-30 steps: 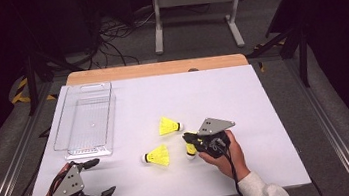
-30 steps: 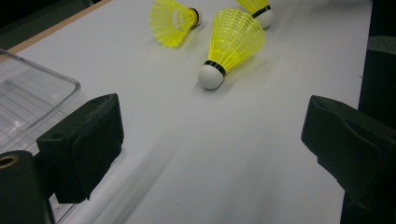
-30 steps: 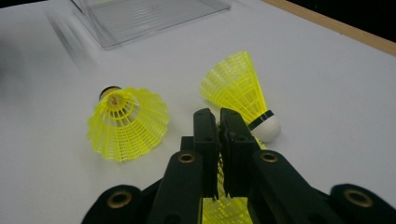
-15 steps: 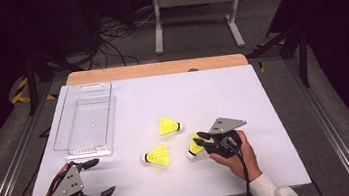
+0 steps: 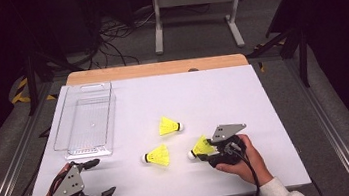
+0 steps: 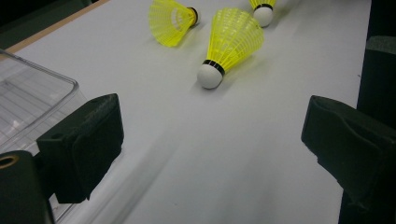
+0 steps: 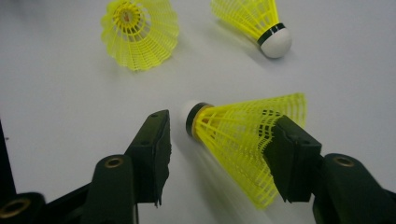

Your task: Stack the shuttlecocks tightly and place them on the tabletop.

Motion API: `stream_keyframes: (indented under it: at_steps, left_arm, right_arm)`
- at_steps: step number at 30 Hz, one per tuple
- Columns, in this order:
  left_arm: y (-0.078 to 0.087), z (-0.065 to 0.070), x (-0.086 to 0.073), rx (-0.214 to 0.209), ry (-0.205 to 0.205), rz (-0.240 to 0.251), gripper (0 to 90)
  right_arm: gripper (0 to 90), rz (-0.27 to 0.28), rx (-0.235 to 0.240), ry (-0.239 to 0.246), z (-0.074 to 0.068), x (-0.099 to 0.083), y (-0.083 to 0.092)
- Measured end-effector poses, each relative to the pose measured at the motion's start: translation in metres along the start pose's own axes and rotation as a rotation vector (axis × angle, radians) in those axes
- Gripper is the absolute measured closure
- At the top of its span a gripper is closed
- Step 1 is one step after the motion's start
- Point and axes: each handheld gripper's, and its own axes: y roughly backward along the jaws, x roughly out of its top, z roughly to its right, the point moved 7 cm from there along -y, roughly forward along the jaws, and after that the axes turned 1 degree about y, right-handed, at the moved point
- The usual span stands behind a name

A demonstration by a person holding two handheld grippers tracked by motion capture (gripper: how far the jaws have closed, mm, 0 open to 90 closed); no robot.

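Three yellow shuttlecocks with white cork tips lie on the white table. One rests mid-table and another lies nearer me. The third lies between the jaws of my right gripper, whose jaws have just been opening. In the right gripper view this shuttlecock lies on the table, cork beside the left jaw and skirt against the right jaw, with the grip slack. My left gripper stands open at the front left corner, and its view has nothing between its jaws.
A clear plastic tray, empty, sits at the left of the table, just beyond my left gripper; its corner lies beside that gripper's left jaw. A wooden strip runs along the far edge.
My right gripper has shifted slightly to the right and toward me, and its jaws have spread apart around the shuttlecock. The left gripper and the other two shuttlecocks have stayed put.
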Motion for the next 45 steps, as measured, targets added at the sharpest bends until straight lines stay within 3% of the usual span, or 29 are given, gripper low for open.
stream_keyframes:
  at_steps: [6,15,21,30,45]
  left_arm:
    - [0.0,0.0,0.0,0.0,0.0,-0.001,6.7]
    - [0.0,0.0,0.0,-0.002,0.001,0.0,6.7]
    - [0.0,0.0,0.0,-0.001,-0.001,-0.001,6.7]
    - [0.001,0.001,0.001,0.003,-0.006,0.007,6.6]
    - [0.0,0.001,0.001,0.002,-0.007,0.003,6.6]
  right_arm:
    - [46.1,-0.036,0.023,0.029,-0.005,-0.007,0.0]
    - [77.2,-0.096,0.032,0.057,-0.008,-0.015,-0.008]
    - [87.5,-0.106,0.049,0.09,-0.015,-0.015,-0.012]
    - [88.5,-0.038,-0.007,0.084,-0.013,-0.006,-0.009]
    - [88.6,0.05,0.008,0.105,-0.025,0.013,-0.013]
